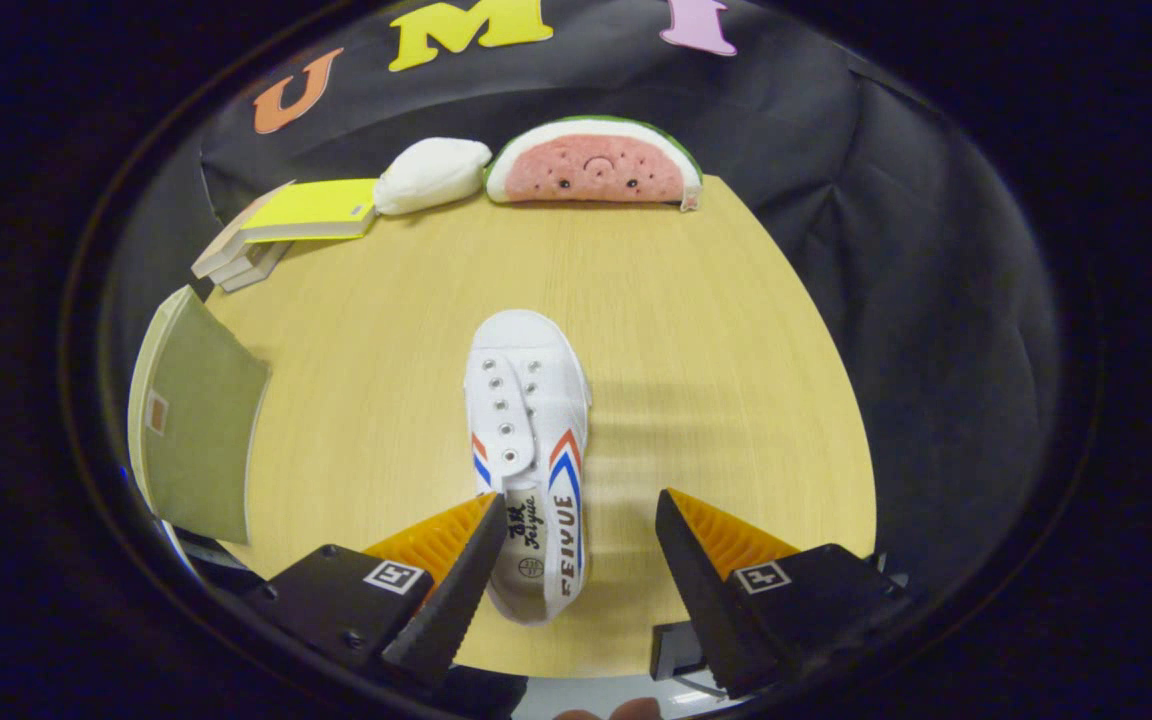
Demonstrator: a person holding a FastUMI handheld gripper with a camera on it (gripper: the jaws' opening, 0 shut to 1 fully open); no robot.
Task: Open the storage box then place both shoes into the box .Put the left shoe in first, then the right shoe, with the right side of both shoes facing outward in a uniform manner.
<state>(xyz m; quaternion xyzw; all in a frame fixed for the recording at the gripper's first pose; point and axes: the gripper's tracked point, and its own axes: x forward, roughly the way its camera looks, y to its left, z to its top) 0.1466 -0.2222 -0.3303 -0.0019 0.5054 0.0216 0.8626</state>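
**Shoe between spread fingers, table open around it**

The white shoe point(528, 440) lies flat on the wooden table point(696, 330), toe pointing away, its heel end between the fingers of the gripper point(576, 520), which are spread wide and touch nothing. Bare table runs to the right edge. At the left edge stands what seems an open box point(198, 425). Books point(286, 225), a white pillow point(431, 175) and a watermelon cushion point(596, 165) line the far edge.

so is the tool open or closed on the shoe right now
Open. The tool has its fingers spread apart, with the white shoe's heel end lying between them on the table; the right finger stands clear of it.
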